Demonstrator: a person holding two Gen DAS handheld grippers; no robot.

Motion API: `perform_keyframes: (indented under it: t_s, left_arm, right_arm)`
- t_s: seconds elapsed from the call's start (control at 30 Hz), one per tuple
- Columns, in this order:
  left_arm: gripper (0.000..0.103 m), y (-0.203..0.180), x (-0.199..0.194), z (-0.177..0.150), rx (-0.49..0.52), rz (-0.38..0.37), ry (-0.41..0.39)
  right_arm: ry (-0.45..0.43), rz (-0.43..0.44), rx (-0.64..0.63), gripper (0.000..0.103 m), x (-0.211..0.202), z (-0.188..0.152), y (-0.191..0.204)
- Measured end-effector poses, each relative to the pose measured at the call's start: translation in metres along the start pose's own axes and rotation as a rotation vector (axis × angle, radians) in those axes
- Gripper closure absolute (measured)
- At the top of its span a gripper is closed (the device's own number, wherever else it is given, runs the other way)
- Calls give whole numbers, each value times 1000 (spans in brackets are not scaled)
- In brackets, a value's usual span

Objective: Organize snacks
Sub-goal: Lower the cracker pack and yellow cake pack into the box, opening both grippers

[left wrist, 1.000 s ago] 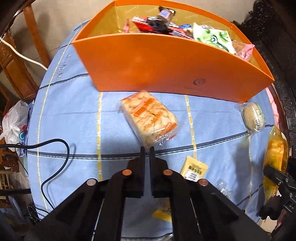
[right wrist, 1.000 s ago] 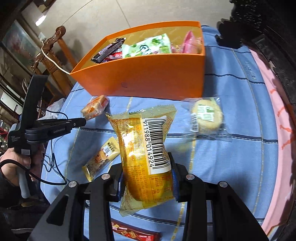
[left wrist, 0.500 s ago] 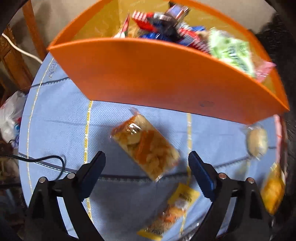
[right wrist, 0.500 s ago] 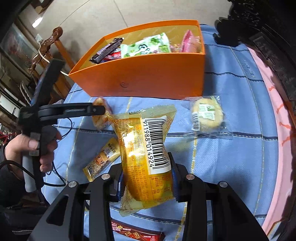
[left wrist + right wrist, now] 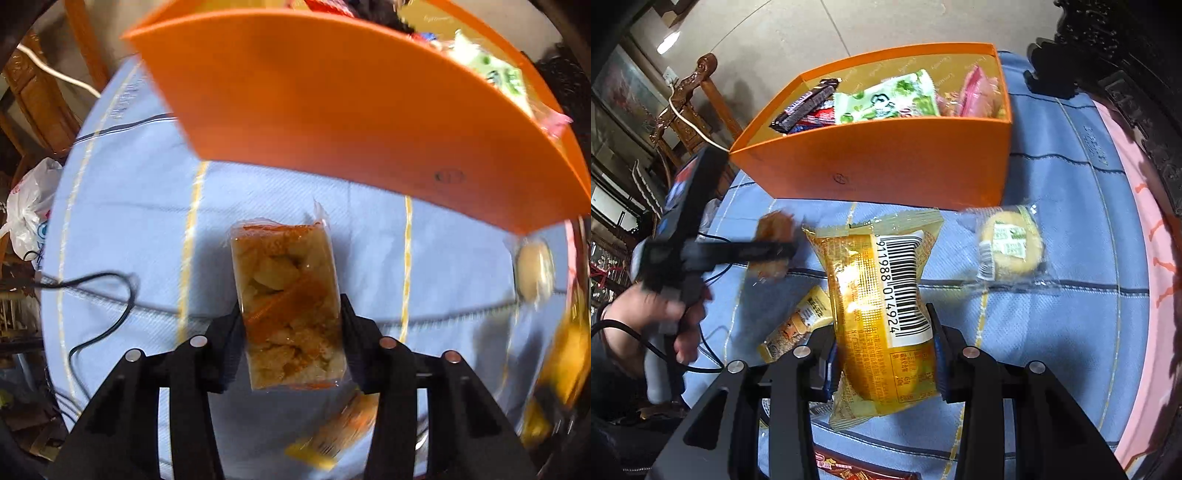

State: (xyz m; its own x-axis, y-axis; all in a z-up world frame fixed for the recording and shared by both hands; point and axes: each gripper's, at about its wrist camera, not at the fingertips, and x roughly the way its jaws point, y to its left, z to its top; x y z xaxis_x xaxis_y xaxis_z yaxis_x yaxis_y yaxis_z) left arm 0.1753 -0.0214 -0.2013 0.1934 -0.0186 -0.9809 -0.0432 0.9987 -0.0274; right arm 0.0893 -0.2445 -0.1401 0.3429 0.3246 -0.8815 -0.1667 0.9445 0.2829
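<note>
A clear-wrapped packet of orange crackers (image 5: pixel 288 295) lies lengthwise between the fingers of my left gripper (image 5: pixel 291 317) over the blue tablecloth. The jaws are closing and both pads touch the packet's sides. From the right wrist view the left gripper (image 5: pixel 768 251) is blurred, with the packet (image 5: pixel 774 225) in it. My right gripper (image 5: pixel 882 325) is shut on a yellow snack bag with a barcode (image 5: pixel 879 295), held above the cloth. The orange box (image 5: pixel 332 110) (image 5: pixel 886 170) stands just behind both, with several snacks inside.
A round cake in clear wrap (image 5: pixel 1010 242) lies right of the yellow bag. A small yellow sachet (image 5: pixel 798 325) and a red bar (image 5: pixel 864 469) lie near the front. A black cable (image 5: pixel 110 295) runs over the cloth's left side. Wooden chairs (image 5: pixel 690 96) stand beyond the table.
The left gripper opened wide, dropped over the cracker packet and closed in on its sides. The packet now lies lengthwise between the fingers. The right gripper kept still with the yellow bag.
</note>
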Motion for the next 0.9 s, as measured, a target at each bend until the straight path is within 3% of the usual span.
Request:
perform_keyframes:
  t_s: [0.13, 0.33, 0.5, 0.67, 0.9]
  left_arm:
    - [58, 22, -26, -17, 33, 7, -50]
    - [57, 25, -84, -4, 28, -30, -148]
    - [57, 22, -122, 31, 50, -36, -236]
    - [57, 5, -143, 73, 71, -51, -275]
    - [57, -10, -140, 122, 82, -81, -282]
  right_arm:
    - [-19, 1, -31, 64, -2, 8, 13]
    - [-113, -17, -71, 64, -24, 40, 21]
    - [-188, -54, -87, 64, -41, 80, 17]
    - [-234, -82, -109, 64, -47, 121, 14]
    - [-258, -113, -126, 64, -35, 167, 12]
